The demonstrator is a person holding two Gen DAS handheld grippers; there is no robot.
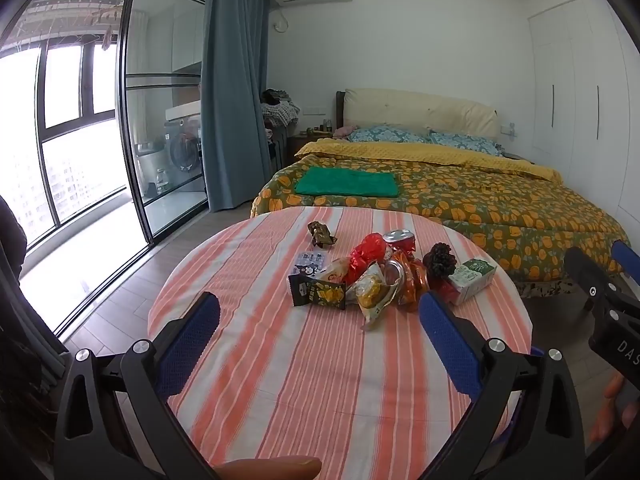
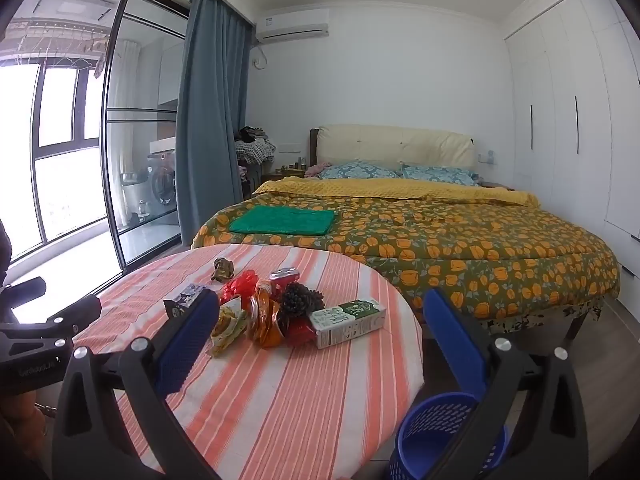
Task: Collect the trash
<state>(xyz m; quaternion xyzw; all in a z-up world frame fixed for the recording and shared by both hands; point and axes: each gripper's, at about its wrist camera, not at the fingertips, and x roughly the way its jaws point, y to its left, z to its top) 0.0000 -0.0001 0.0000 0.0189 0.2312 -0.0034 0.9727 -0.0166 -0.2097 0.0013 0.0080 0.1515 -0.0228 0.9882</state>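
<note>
I hold both grippers, left (image 1: 320,320) and right (image 2: 324,320), spread wide and empty, short of the trash (image 1: 376,276) heaped mid-table (image 1: 280,380); the bin (image 2: 440,436) waits at the table's right edge for short drops.

Tablecloth (image 1: 304,360): woven cloth, matt, faintly ribbed, slightly creased.
Snack wrappers (image 1: 368,280): thin plastic film, glossy, crinkled.
Can (image 1: 398,238): metal, shiny top.
Milk carton (image 2: 348,320): coated paperboard, smooth, low sheen.
Basket (image 2: 436,428): moulded plastic, perforated wall, slight gloss.
Left gripper (image 1: 320,320): matt black plastic arms, bright metal bolts, rough textured pads (image 1: 188,344).
Bedspread (image 2: 440,248): soft matt cloth.
Floor (image 1: 124,300): wood-look planks, satin.
</note>
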